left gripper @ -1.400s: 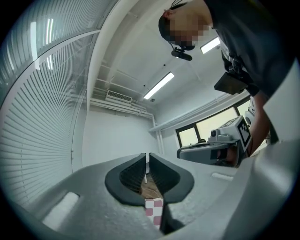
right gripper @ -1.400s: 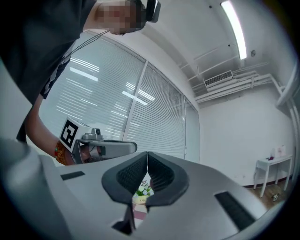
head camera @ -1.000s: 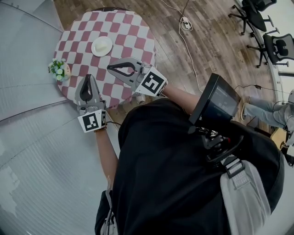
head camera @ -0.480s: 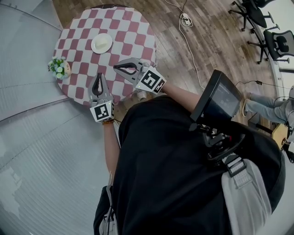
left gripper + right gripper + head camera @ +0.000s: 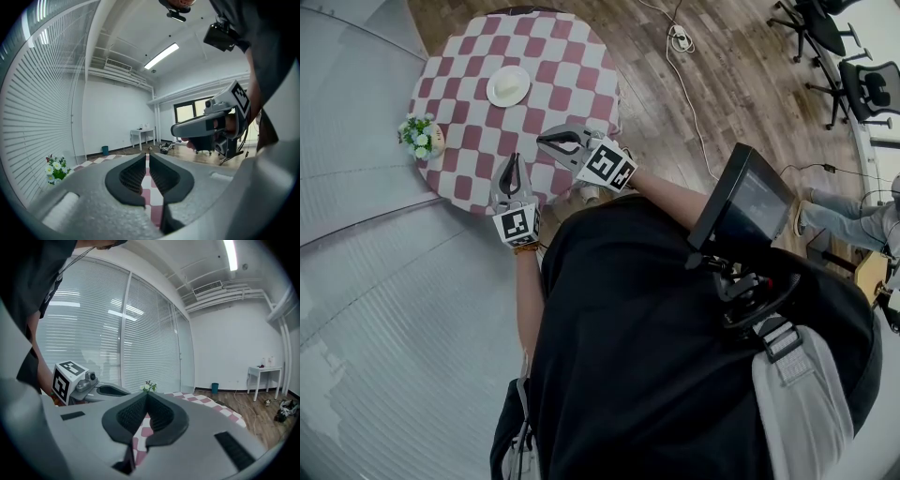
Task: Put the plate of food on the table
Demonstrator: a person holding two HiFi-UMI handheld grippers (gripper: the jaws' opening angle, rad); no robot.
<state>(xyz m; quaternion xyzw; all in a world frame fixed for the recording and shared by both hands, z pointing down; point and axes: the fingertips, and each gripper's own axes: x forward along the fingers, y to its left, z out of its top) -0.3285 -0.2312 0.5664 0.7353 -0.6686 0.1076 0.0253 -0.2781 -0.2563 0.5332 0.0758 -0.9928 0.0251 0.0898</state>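
Below me stands the round table with the red-and-white checked cloth, and the small round white plate already sits on it, on the far half, well apart from both of my tools. Near the table's left edge is a little pot of white flowers with green leaves.

My left gripper hangs over the near edge of the cloth with its dark ribbed pads brought together, only a thin slit between them, and nothing in that slit but checked cloth beyond. My right gripper is just beside it, a little further over the table, its jaws likewise closed and empty. Neither touches the plate.

From up here the plate is too small for me to say what food lies on it; I make out only a pale mound, perhaps.

I judge the plate stiff, smooth and brittle, probably glazed, so slippery under the pads and unforgiving if it drops. It looks light, yet loose food would slide if it tipped. If I had to move it, I would pinch the raised rim at two opposite points, one gripper on each side, and keep it level throughout.
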